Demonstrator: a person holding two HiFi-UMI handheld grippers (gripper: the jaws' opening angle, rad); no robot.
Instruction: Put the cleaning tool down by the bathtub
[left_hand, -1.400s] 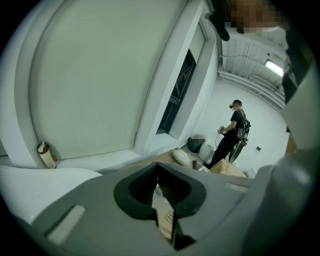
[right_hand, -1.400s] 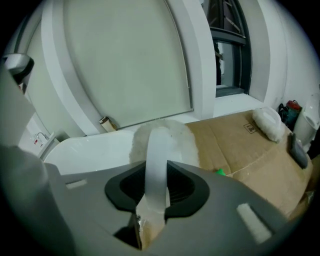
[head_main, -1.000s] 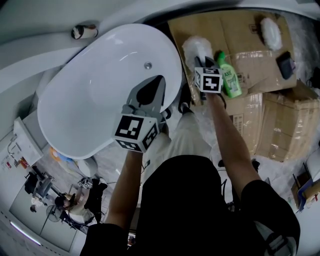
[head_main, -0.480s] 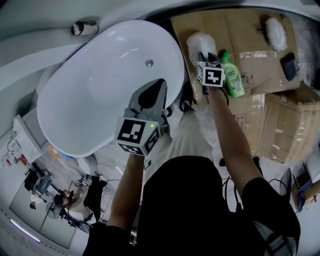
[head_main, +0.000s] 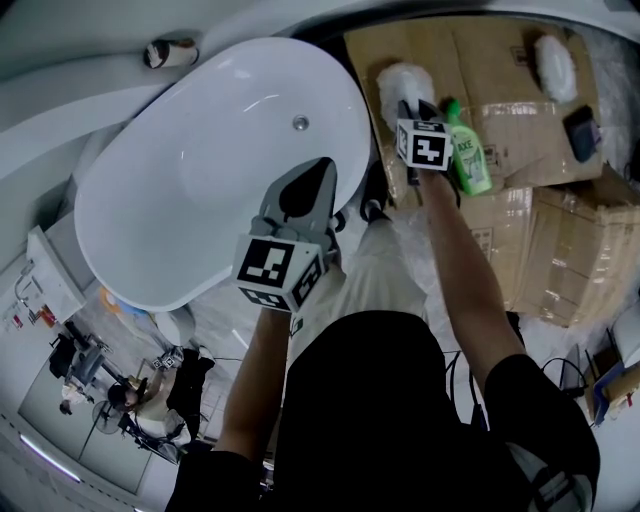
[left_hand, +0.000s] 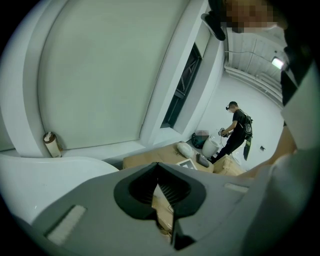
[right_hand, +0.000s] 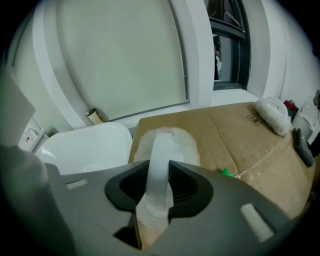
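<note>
Since a second ago our right claw (right_hand: 159, 167) has sunk slightly, pinching the duster (right_hand: 165, 142) by its strap over the cardboard (head_main: 480, 60) just right of the bathtub (head_main: 200, 180). Our left claw (left_hand: 159, 170) hangs pressed together, empty. Letting go early could knock the green bottle (head_main: 467, 155).

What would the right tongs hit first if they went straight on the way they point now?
Most likely the cardboard; the duster clamped in the right tongs would touch it first. Depth is unclear.
</note>
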